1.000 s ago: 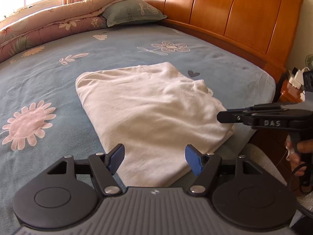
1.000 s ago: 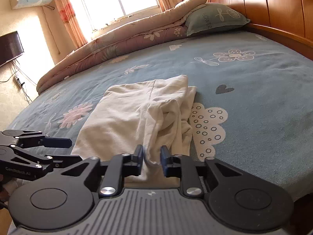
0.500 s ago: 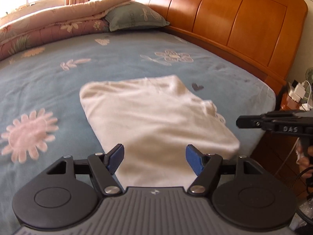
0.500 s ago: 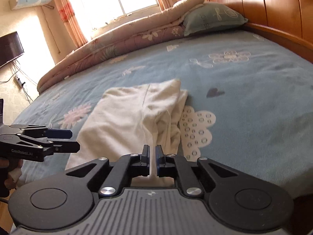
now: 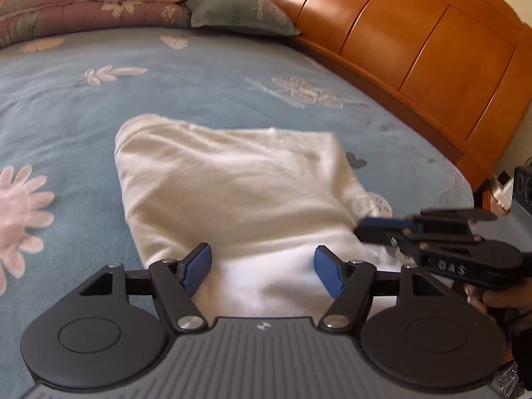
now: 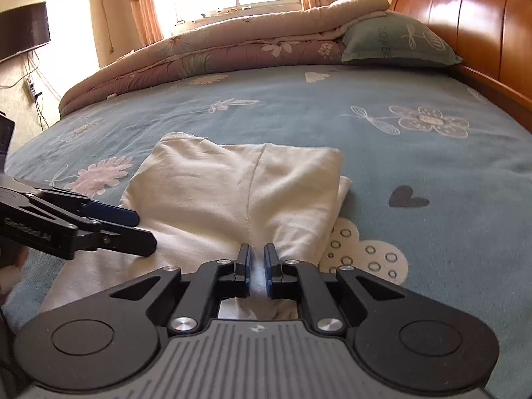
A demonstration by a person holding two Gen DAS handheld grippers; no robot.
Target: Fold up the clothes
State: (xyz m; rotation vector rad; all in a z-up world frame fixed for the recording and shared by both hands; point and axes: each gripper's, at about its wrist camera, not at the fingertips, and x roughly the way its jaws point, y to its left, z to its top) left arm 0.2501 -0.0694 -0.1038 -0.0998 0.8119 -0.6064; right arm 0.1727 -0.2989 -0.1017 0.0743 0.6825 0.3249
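Observation:
A cream garment lies folded on the blue flowered bedsheet, its near edge toward me. My left gripper hovers open over that near edge, its blue pads wide apart and nothing pinched. In the right wrist view the same garment shows a centre seam. My right gripper is shut on a bunch of its near edge, with white cloth showing between the pads. From the left wrist view the right gripper sits at the garment's right corner. The left gripper appears at the left side.
An orange wooden headboard runs along the right. A green pillow and a rolled pink quilt lie at the far end. A nightstand with clutter stands beyond the bed's corner. A dark screen hangs on the left wall.
The right jaws have closed onto the garment's near edge. Both grippers have come in closer over the garment, and the left one has stayed open.

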